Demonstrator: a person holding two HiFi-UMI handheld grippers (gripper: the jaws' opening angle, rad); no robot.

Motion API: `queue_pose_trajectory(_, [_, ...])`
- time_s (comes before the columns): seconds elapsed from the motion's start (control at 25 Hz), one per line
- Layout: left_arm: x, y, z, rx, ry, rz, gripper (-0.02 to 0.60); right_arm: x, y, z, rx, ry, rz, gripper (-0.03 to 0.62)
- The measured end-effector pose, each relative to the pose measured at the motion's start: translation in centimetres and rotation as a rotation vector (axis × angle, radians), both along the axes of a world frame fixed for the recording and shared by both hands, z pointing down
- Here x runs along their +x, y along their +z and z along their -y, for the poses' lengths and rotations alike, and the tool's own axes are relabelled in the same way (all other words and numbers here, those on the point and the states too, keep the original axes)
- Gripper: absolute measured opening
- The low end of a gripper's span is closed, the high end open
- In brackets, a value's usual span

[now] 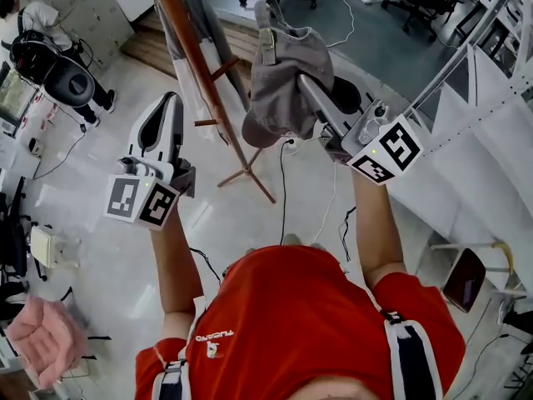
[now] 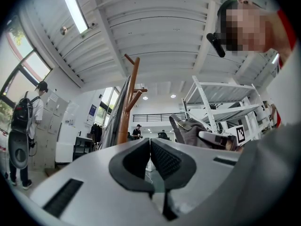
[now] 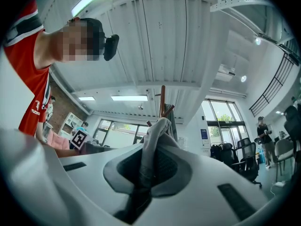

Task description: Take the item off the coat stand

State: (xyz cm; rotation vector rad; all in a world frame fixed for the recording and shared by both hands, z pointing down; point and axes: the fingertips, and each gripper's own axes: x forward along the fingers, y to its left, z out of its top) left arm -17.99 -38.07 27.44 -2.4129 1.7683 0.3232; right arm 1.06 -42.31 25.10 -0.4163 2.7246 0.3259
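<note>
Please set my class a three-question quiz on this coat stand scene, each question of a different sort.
1. True or false: the left hand-held gripper is clamped on fabric.
2. What does the right hand-held gripper hold? A a cable; B a grey cap; C a chair.
3. Fill in: in the head view, the coat stand rises on the cap's ____ side.

Key: 1 false, its jaws are together and empty; 2 B; 3 left.
</note>
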Motion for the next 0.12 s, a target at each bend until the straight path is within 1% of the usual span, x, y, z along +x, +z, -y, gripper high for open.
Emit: queue_pose_trajectory(0.12, [-0.05, 0.03, 0.06, -0.001, 0.003, -0.001, 0.011, -0.04, 0.01, 0.05, -0.001, -0.001, 0.001, 0.038])
